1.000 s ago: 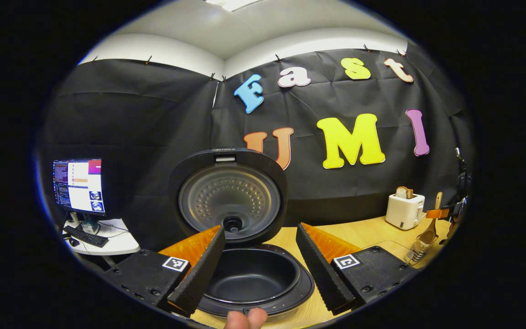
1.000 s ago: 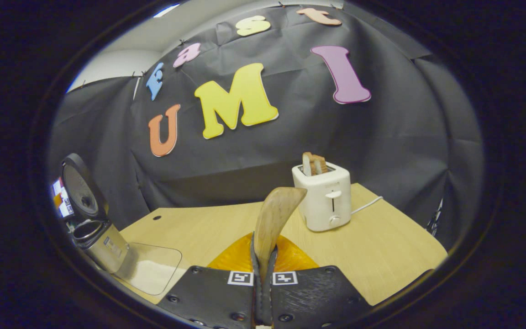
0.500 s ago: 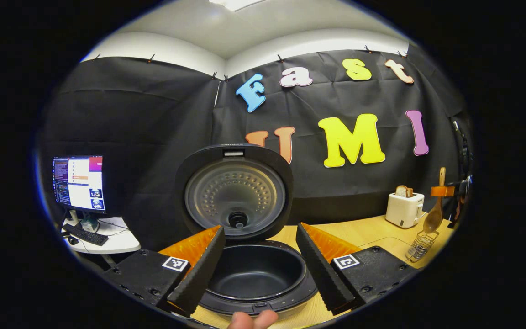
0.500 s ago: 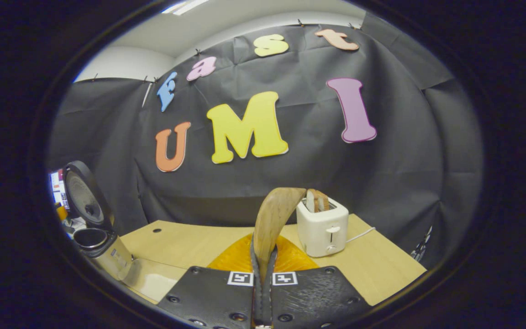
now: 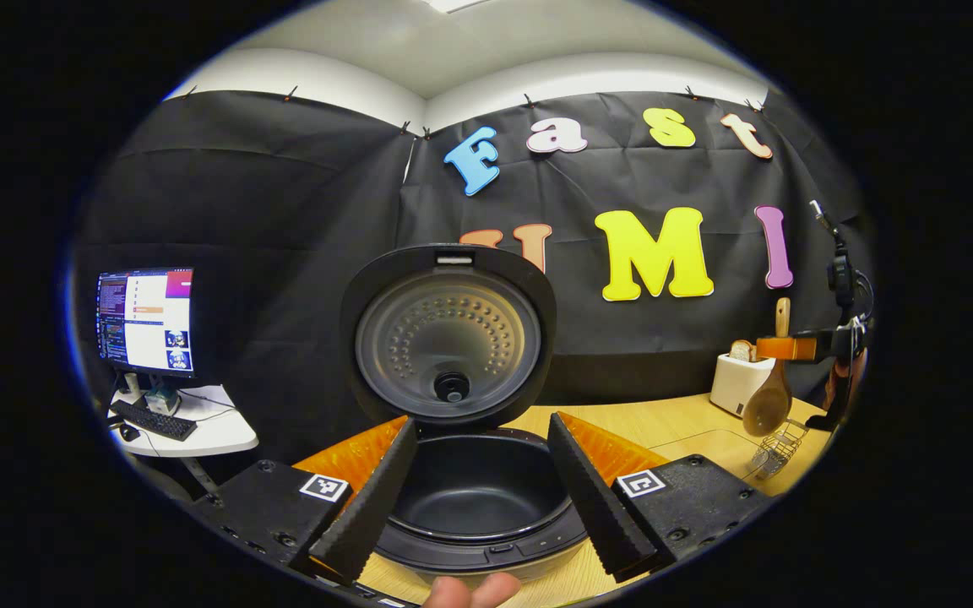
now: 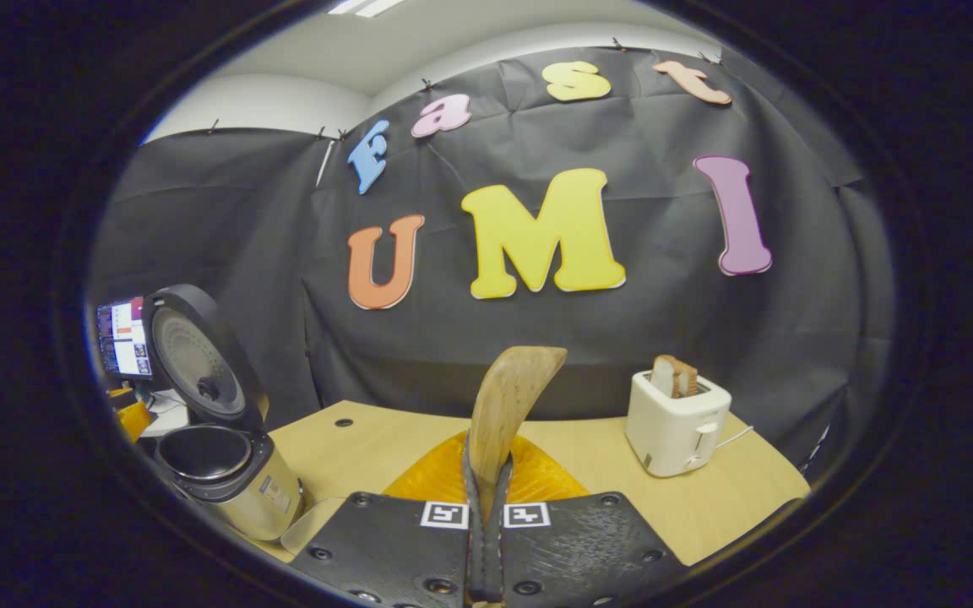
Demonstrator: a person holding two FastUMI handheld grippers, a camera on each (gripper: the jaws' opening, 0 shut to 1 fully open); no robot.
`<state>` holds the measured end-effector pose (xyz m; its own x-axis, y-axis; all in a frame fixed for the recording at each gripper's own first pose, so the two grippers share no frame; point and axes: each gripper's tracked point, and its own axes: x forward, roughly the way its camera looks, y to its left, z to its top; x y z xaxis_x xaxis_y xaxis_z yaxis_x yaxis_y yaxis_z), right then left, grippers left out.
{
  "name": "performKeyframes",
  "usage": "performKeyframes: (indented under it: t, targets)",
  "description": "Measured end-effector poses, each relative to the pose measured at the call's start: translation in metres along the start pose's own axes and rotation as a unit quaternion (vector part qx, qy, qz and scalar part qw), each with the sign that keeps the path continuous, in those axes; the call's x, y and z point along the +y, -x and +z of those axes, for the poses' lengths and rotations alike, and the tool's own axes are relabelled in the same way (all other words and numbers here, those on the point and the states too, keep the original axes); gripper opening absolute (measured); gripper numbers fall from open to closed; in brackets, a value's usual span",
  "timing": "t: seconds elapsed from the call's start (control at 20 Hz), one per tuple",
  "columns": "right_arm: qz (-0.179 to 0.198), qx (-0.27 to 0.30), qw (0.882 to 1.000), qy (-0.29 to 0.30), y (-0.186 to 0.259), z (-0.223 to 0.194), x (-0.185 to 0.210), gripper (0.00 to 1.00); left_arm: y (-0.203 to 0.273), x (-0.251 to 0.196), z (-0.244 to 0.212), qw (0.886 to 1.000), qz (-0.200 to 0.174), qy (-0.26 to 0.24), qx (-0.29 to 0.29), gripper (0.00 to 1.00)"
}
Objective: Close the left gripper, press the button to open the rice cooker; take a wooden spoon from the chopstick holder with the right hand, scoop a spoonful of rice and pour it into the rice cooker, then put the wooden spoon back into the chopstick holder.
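The right gripper clamps the light, rigid wooden spoon by its handle, while the left gripper gapes over the rice cooker

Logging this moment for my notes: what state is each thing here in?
Rice cooker: lid up, inner pot looks empty.
Wooden spoon: lifted, clamped in the right claw.
Left claw: open, at the cooker.
Chopstick holder: upright on the table.
Toaster: bread sticking up.
Monitor: on.

You are working in a lab booth: black cloth wall, wooden tabletop, a monitor glowing left of your tongs.
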<state>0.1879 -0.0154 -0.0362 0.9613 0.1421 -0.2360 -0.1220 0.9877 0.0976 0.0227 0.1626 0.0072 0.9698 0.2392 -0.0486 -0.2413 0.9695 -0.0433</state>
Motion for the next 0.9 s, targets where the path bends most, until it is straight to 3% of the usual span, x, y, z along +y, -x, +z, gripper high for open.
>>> performKeyframes:
  t: [0.1,0.35,0.6,0.8,0.9]
  targets:
    - [0.003,0.022,1.000,0.006,-0.008,-0.024,0.016,0.00,0.002,0.001,-0.003,1.000,-0.003,0.005,0.000,0.99]
    - [-0.029,0.048,0.998,0.039,-0.022,-0.072,0.027,0.01,0.006,0.008,-0.006,1.000,0.001,0.008,0.008,0.99]
    - [-0.074,0.022,0.992,0.100,-0.020,-0.070,0.022,0.00,0.009,0.011,-0.003,1.000,-0.011,0.009,0.005,0.99]
    - [-0.080,0.036,0.989,0.119,-0.024,-0.087,0.035,0.01,0.006,0.010,-0.009,1.000,-0.021,0.004,0.013,0.95]
    - [-0.071,0.042,0.990,0.110,-0.025,-0.089,0.047,0.00,0.006,0.015,-0.013,1.000,-0.016,0.003,0.020,0.99]
